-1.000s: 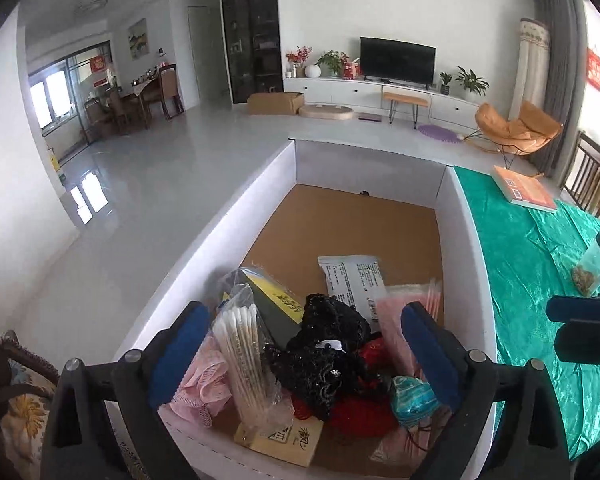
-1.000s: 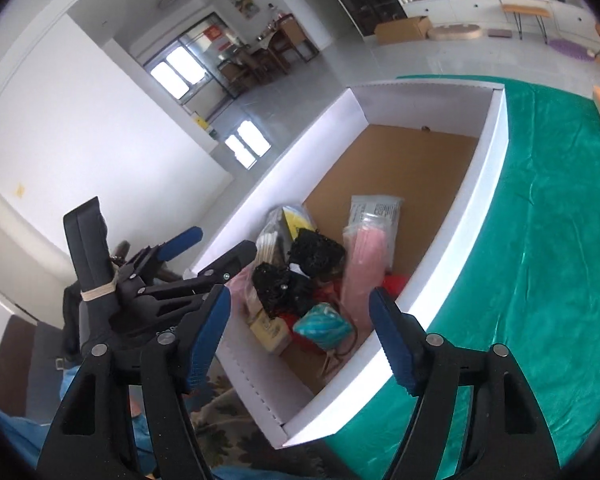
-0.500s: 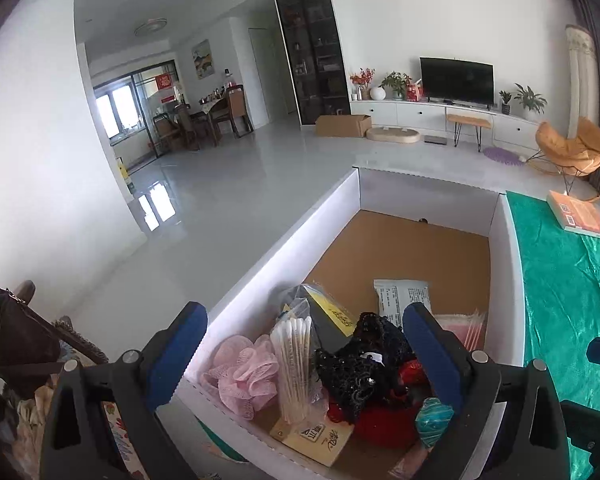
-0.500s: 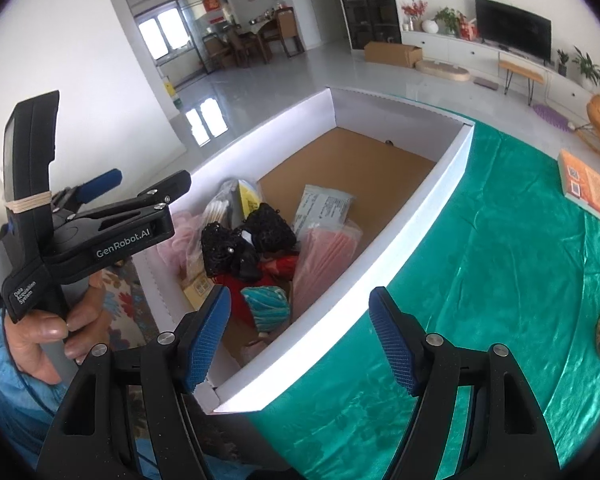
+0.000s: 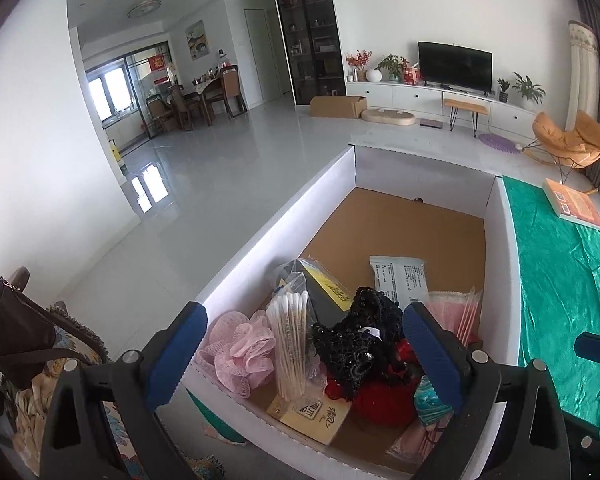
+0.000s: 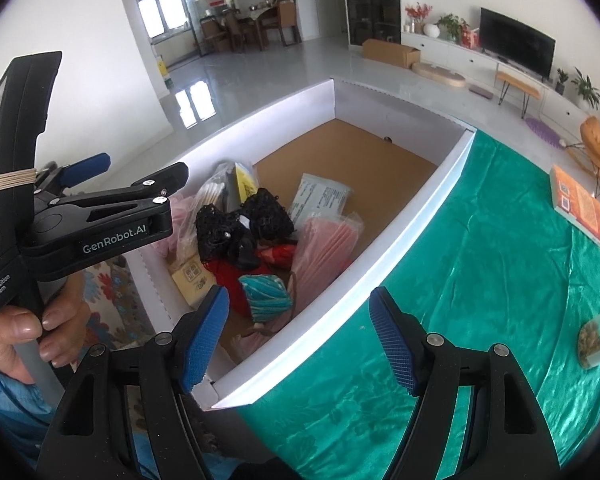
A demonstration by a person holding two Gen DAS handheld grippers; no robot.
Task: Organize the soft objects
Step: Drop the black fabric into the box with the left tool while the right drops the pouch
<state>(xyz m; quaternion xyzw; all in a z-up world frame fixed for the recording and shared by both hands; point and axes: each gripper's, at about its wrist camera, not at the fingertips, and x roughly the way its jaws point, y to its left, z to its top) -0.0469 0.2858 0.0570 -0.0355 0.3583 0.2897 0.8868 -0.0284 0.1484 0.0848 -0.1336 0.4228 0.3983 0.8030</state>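
Left gripper spread wide, nothing between pads, hovering over near end of white box. Right gripper also released, empty, above box's near corner & green cloth. Soft stuff all heaped at box's near end: pink mesh puff by left wall, bag of cotton swabs upright beside it, black beaded fabric on top of red item, teal striped pouch at front, pink packet along right wall, white printed packet flat behind. Far half of box bare cardboard. Orange book & jar well apart on cloth. Hand gripping left tool's handle.
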